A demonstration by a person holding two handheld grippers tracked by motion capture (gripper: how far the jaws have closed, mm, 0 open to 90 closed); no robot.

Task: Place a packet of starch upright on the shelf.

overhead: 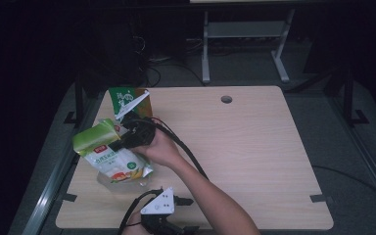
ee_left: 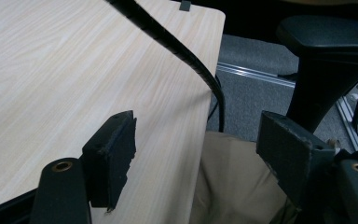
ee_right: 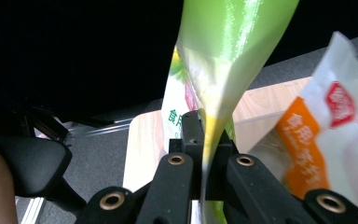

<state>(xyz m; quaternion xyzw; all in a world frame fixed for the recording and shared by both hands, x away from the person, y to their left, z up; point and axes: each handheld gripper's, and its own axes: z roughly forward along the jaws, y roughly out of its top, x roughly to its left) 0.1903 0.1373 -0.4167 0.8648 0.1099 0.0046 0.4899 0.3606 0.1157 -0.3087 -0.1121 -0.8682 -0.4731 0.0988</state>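
The green-topped pouch (overhead: pixel 108 152) is held at the left of the tabletop (overhead: pixel 254 147), its top edge pinched flat in the right tool (overhead: pixel 120 143), probably so the body hangs free above a clear tub (overhead: pixel 113 180). The left tool (overhead: pixel 160 215) is parked wide open, empty, at the near edge. A green carton (overhead: pixel 127 100) stands farther back.

Pouches: three — one green-topped (overhead: pixel 108 147), one green-and-orange (overhead: pixel 127 100), one white-and-orange (ee_right: pixel 335 135). Grippers: two (overhead: pixel 120 143) (overhead: pixel 169 230). Table: one (overhead: pixel 254 147). Clear tub: one (overhead: pixel 115 180).
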